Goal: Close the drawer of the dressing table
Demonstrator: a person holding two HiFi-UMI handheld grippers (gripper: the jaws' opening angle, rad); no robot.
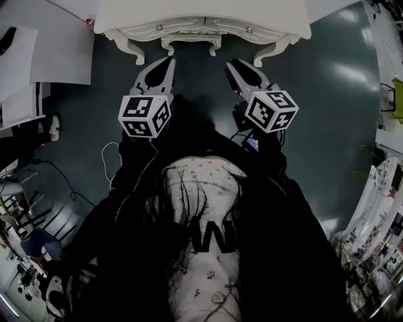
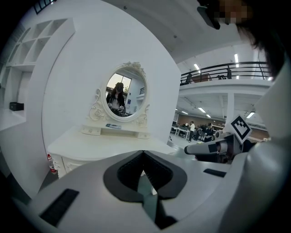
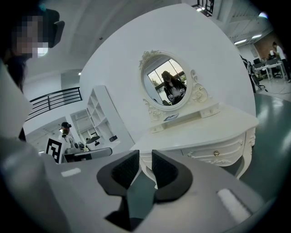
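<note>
You are holding the left gripper [image 1: 165, 68], fingers pressed together, and the right gripper [image 1: 238, 66], fingers slightly spread and empty, short of the dressing table's [image 1: 201, 16] drawer [image 3: 213, 154]; off-centre pushing risks jamming it.

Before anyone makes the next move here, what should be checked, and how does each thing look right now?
1. The left gripper is empty: ok. Its jaws are together with nothing between them.
2. The right gripper is empty: ok. Its jaws are slightly apart with nothing between them.
3. Both grippers are clear of the dressing table: ok. Bare floor shows between them and its front.
4. The drawer is shut: ok. In the right gripper view its front, with the knob, looks flush.
5. The front on the table's other side is shut: cannot tell. The left gripper view hides most of it.
</note>
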